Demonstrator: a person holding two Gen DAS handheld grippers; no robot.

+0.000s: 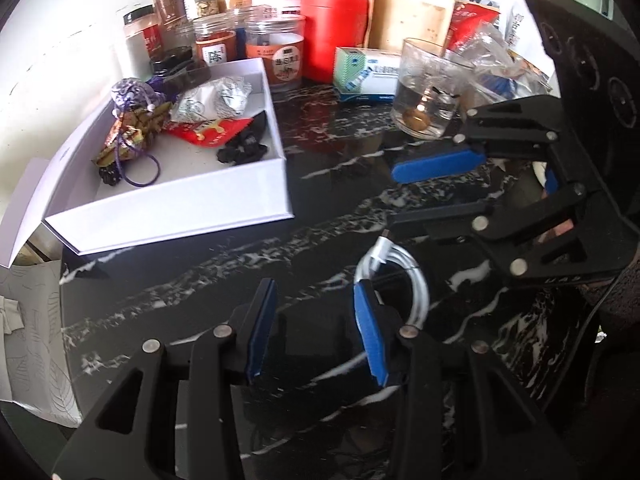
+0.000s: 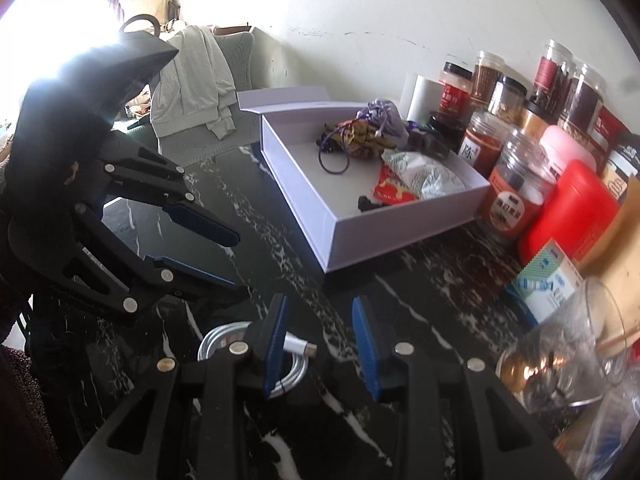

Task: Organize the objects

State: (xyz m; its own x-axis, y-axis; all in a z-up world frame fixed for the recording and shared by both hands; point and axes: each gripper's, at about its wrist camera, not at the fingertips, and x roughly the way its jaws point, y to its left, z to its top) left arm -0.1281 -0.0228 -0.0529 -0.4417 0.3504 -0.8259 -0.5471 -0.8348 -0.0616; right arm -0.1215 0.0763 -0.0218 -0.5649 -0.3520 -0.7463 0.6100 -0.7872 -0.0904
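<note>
Coiled white USB cable (image 1: 394, 280) lies on black marbled tabletop (image 1: 224, 280), just right of left gripper (image 1: 316, 330), seemingly touching its right pad. Right gripper (image 2: 320, 342) beside it. Both jaws partly spread, empty. White open box (image 1: 176, 204) beyond.

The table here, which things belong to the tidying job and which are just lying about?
Job: white coiled cable on the table; white box already holding small items; left gripper; right gripper.
Lying about: spice jars, red canister, glass, medicine carton.
</note>
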